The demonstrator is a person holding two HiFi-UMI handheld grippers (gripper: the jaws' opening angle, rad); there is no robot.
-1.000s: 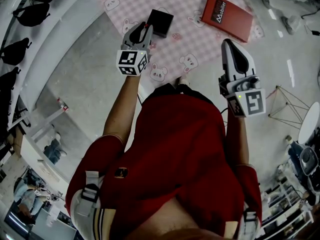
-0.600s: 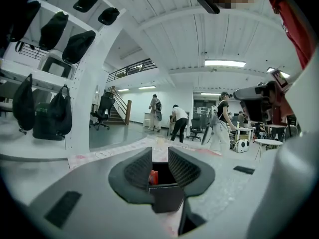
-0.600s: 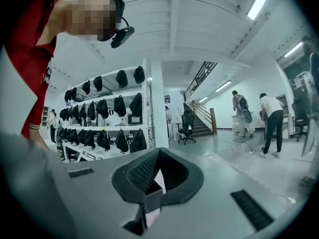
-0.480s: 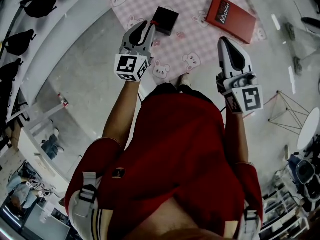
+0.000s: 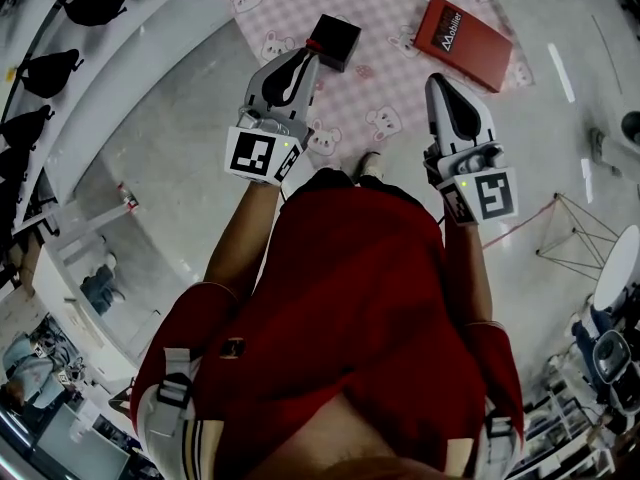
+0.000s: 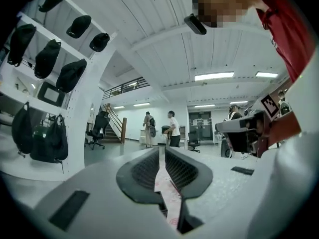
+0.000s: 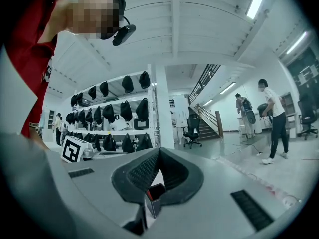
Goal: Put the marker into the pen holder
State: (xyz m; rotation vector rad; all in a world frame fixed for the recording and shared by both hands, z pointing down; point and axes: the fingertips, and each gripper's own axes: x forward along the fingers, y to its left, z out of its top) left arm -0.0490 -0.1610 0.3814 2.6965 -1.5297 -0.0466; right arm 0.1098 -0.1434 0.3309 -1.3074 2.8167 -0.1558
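Left gripper point(image 5: 303, 60) now nearer pen holder point(image 5: 340, 38); jaws slit apart, empty. Right gripper point(image 5: 438, 86) jaws closed, empty. Likely approach step; next: locate marker, open, grasp.

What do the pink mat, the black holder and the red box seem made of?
Pink mat: perhaps cloth or vinyl, matte, flat, printed bears.
Black holder: likely plastic, matte, sharp edges.
Red box: perhaps cardboard, smooth, white lettering.
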